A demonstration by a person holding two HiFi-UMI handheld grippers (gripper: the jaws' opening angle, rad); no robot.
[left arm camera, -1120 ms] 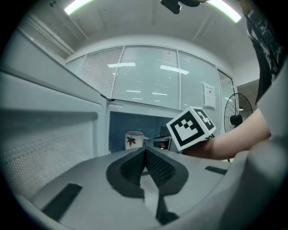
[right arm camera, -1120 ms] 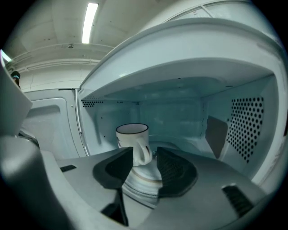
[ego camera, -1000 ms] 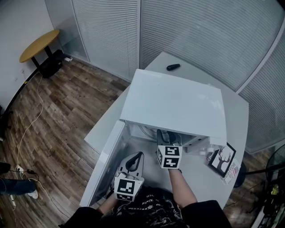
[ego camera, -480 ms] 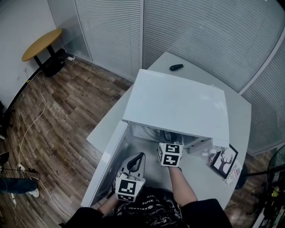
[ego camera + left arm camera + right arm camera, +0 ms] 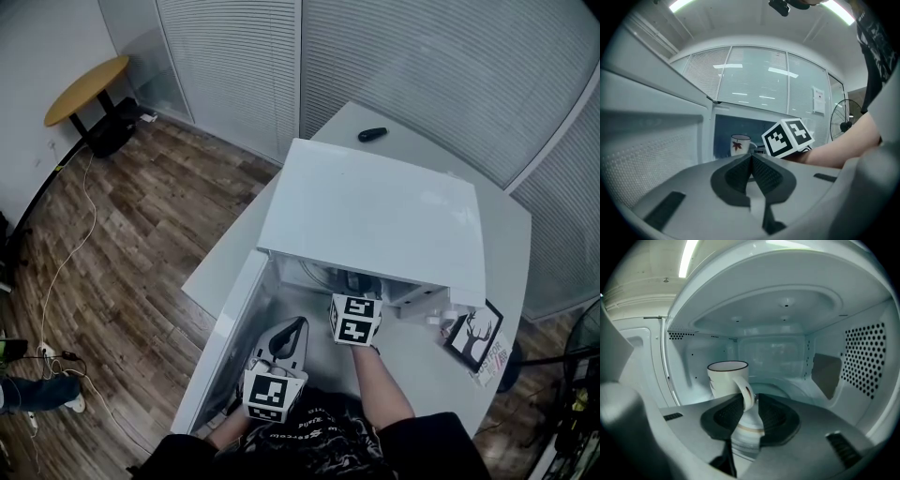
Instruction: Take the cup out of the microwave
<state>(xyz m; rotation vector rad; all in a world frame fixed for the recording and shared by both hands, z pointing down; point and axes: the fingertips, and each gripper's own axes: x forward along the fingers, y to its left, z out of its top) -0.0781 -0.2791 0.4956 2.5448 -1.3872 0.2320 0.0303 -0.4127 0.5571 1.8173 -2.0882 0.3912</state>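
Right gripper [image 5: 751, 400] is reached into the cavity of the microwave [image 5: 375, 216], jaws parted and just now closing, with the handle of the cup [image 5: 726, 378] standing between the two pads. The left pad sits against or just beside the handle, and a thin gap shows at the right pad, so no firm clamp is seen. The cup stands upright on the glass turntable [image 5: 790, 389], left of the cavity's centre, directly ahead of the jaws, its handle turned toward the gripper and its body just beyond the fingertips. The perforated side wall [image 5: 865, 357] lies well to the right of the jaws, and the back wall is well behind the cup. Left gripper [image 5: 751, 157] is held outside the microwave, low and on the door side, jaws closed together on nothing. Its view looks past the marker cube of the right gripper to the cup [image 5: 739, 144] inside, which carries a red leaf mark. The door [image 5: 230, 323] stands swung fully open at the left, alongside the left gripper [image 5: 294, 324]. The microwave sits on a white table [image 5: 497, 225]. A picture card [image 5: 472, 336] with a tree design lies just right of it, and a small dark object [image 5: 372, 134] lies behind it. A round yellow table [image 5: 82, 89] stands far off on the wood floor.
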